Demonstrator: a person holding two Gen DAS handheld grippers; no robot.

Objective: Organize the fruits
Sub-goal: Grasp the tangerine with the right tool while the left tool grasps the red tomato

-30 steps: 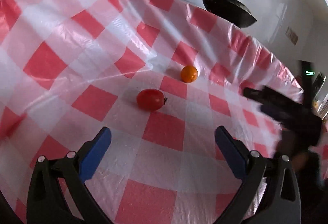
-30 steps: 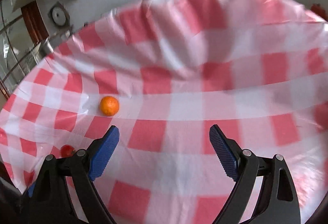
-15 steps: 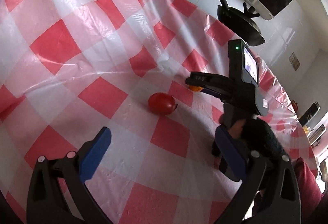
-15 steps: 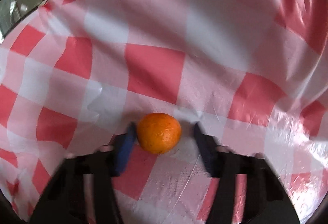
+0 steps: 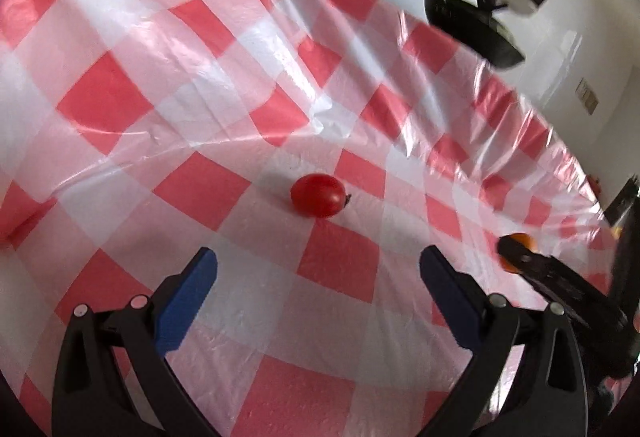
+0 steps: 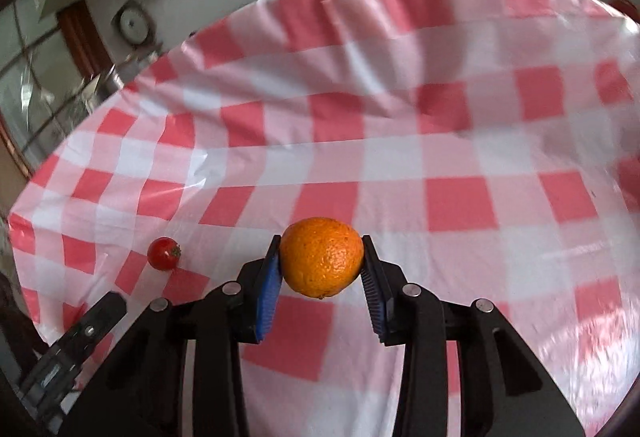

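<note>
A small orange (image 6: 321, 256) is pinched between the blue pads of my right gripper (image 6: 322, 261), which is shut on it and holds it above the red-and-white checked tablecloth (image 6: 460, 165). The left wrist view shows that same orange (image 5: 520, 243) at the far right, half hidden behind the right gripper's dark finger. A red tomato (image 5: 318, 195) lies on the cloth ahead of my left gripper (image 5: 318, 277), whose jaws stand wide open and empty, a short way back from it. The tomato (image 6: 163, 253) also shows at the left of the right wrist view.
A black pan (image 5: 472, 33) with a long handle stands beyond the table's far edge, against a white wall. The plastic cloth (image 5: 320, 109) is creased and rucked near the middle. The left gripper's body (image 6: 72, 353) sits at the lower left of the right wrist view.
My right gripper went to the orange, shut on it and carried it off to the right, lifted from the cloth. The left gripper stayed open near the tomato.
</note>
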